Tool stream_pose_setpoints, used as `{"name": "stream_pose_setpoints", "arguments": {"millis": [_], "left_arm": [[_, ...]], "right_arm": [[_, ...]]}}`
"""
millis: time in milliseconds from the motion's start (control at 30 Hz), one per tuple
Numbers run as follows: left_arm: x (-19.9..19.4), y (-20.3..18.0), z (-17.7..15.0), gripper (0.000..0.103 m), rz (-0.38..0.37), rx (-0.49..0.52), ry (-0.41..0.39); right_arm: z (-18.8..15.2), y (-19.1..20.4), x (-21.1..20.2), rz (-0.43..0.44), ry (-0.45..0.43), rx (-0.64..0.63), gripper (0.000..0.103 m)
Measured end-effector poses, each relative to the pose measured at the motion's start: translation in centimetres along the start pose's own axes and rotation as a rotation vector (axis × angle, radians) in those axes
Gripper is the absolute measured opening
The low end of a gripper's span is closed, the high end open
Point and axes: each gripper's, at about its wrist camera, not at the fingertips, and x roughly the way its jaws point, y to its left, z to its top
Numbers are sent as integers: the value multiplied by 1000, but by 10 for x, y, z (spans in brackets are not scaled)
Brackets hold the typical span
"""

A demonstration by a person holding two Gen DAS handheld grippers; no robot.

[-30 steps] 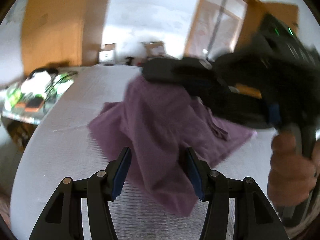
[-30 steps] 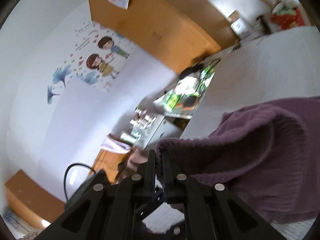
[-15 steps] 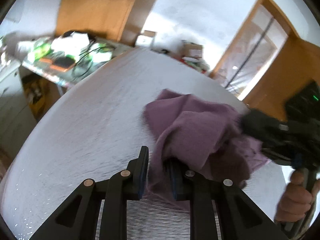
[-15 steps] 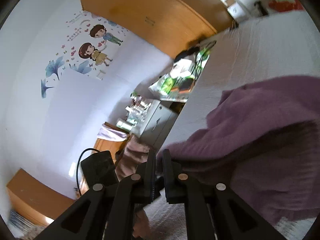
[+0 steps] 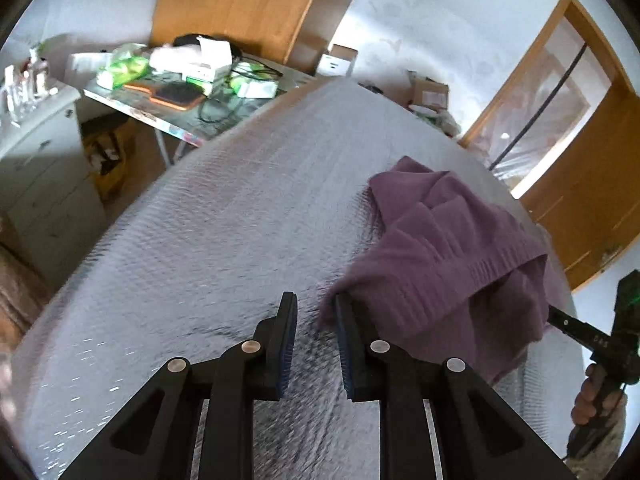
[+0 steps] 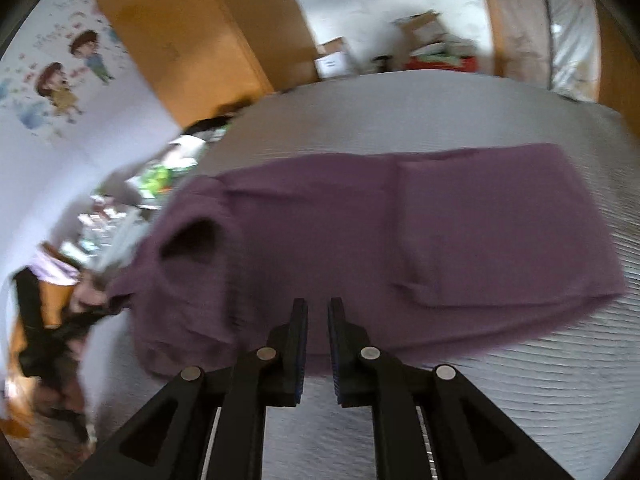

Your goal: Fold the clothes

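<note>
Your purple knit sweater [image 6: 440, 240] lies on the grey quilted bed [image 5: 220, 220], long axis running across the right wrist view. Right gripper [image 6: 317, 336]: jaws opening, nothing between them, the near hem just ahead. Left gripper [image 5: 316, 336]: jaws slightly apart w/ nothing between; a lifted fold drapes its right-side finger. Right hand's nearer the hem, IMO.
</note>
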Motion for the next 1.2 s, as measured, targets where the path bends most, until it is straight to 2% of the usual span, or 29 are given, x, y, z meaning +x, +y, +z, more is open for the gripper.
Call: {"name": "stream_pose_setpoints", "arguments": {"millis": [67, 167, 267, 400, 467, 567, 667, 733, 867, 900, 933, 1000, 1067, 1200], "left_arm": [[-15, -2, 0, 19, 0, 12, -36], [-31, -18, -1, 18, -40, 62, -64], [-31, -48, -3, 25, -117, 154, -37], [-17, -88, -8, 25, -178, 245, 30], [-8, -106, -10, 25, -200, 280, 74], [3, -123, -14, 25, -231, 295, 138], [8, -136, -17, 26, -263, 309, 164], [11, -143, -17, 32, -258, 322, 159], [23, -147, -13, 32, -232, 276, 184], [26, -147, -13, 32, -233, 267, 192], [28, -147, -13, 32, -228, 259, 203], [32, -148, -13, 32, -233, 247, 210], [38, -147, -12, 32, -209, 243, 218], [40, -146, -13, 32, -185, 232, 223]], "right_arm": [[-2, -10, -2, -52, -12, 9, 14], [-4, -14, -2, -56, -12, -5, 21], [-6, -1, -4, -20, -27, -60, 28], [-9, 7, 1, -19, -23, -91, 30], [-9, 5, 6, -29, -15, -95, 34], [-11, 5, 11, -32, 1, -109, 37], [-13, 9, 19, -37, 12, -148, 43], [-12, 12, 23, -47, 12, -173, 44], [-11, 15, 26, -64, 13, -176, 44], [-13, 15, 26, -72, 12, -186, 44], [-14, 16, 26, -82, 10, -197, 39], [-14, 18, 27, -138, 2, -226, 22], [-13, 15, 25, -138, 1, -211, 6], [-19, 12, 18, -128, -12, -192, 3]]}}
